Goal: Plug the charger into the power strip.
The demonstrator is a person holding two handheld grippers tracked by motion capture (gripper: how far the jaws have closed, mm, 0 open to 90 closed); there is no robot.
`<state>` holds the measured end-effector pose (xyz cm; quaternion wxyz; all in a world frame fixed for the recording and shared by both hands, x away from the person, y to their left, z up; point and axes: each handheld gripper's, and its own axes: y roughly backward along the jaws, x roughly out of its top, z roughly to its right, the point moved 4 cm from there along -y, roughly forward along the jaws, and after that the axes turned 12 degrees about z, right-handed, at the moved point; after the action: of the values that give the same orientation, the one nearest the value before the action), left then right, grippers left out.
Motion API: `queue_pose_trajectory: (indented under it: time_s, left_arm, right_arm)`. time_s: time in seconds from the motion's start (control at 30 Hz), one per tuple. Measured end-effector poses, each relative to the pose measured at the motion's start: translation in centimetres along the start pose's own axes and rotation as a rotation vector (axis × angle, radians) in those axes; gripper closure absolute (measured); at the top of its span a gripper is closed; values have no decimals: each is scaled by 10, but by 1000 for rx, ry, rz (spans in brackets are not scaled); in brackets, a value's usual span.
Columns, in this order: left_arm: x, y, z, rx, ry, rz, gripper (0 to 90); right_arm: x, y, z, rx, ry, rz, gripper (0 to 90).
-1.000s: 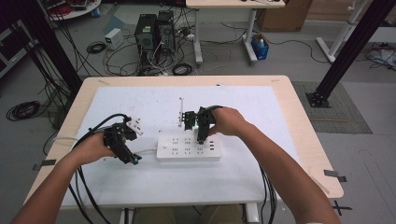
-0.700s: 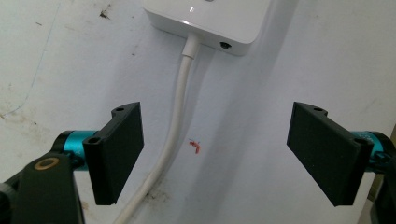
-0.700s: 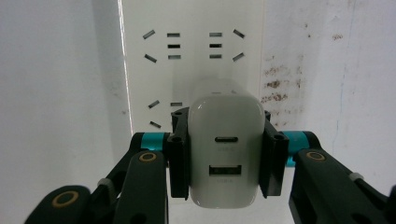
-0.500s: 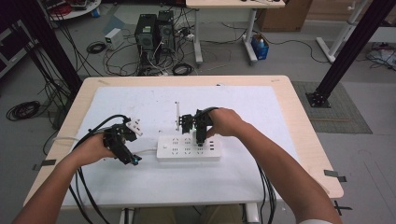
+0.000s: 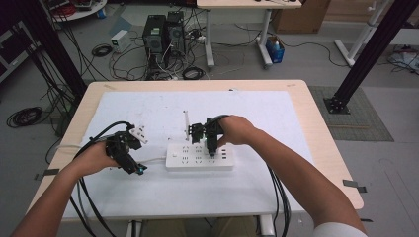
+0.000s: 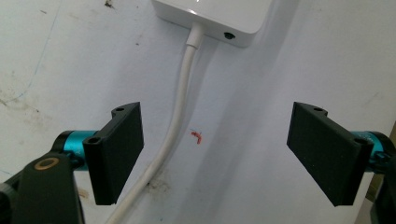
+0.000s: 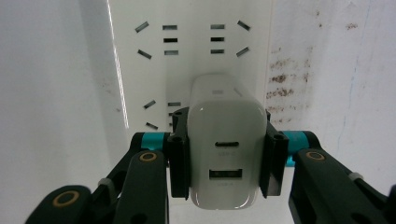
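A white power strip [image 5: 199, 157] lies flat at the table's middle front. My right gripper [image 5: 211, 146] points down onto it and is shut on a white USB charger [image 7: 225, 121], whose two ports face the camera. The charger stands over the sockets of the strip [image 7: 187, 42]; its prongs are hidden, so I cannot tell whether they are in. My left gripper [image 5: 132, 161] hovers just left of the strip, open. In the left gripper view the strip's white cable [image 6: 180, 112] runs between the wide-apart pads [image 6: 116, 149] from the strip's end [image 6: 215, 14].
A white mat [image 5: 148, 106] covers most of the wooden table [image 5: 316, 123]. A small white plug [image 5: 139, 133] lies behind the left hand. Black cables [image 5: 94, 143] trail from both grippers off the front edge. Computers and tangled wires sit on the floor beyond.
My right gripper with the charger has edged slightly left and down toward the power strip. The left gripper has stayed put, open.
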<state>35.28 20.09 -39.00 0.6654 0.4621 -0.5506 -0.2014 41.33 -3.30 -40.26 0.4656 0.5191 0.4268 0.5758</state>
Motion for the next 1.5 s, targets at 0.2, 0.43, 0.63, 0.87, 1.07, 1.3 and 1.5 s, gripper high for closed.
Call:
queue_pose_trajectory:
  time_s: [0.2, 0.43, 0.63, 0.87, 1.07, 1.3, 1.5]
  left_arm:
    - [-1, -1, 0, -2, 1, -2, 188]
    - [-2, -4, 0, -12, 5, -1, 188]
    - [-2, -6, -1, -20, 2, 2, 188]
    - [-8, -8, -2, -22, 23, 4, 188]
    - [-10, -9, -3, -16, 45, 27, 188]
    - [-9, -9, -3, -23, 23, 6, 188]
    - [-9, -11, -2, -14, 58, 36, 188]
  right_arm:
    - [2, -3, -2, -22, 29, 0, 628]
    - [-1, -3, 2, 11, -13, 32, 628]
    - [2, -6, -4, -25, 31, -21, 628]
    - [4, -8, -1, -3, 26, -45, 628]
    - [1, -9, 7, 58, -10, 7, 627]
    - [0, -10, 4, 41, 5, 10, 627]
    - [0, -11, 2, 24, 8, 9, 626]
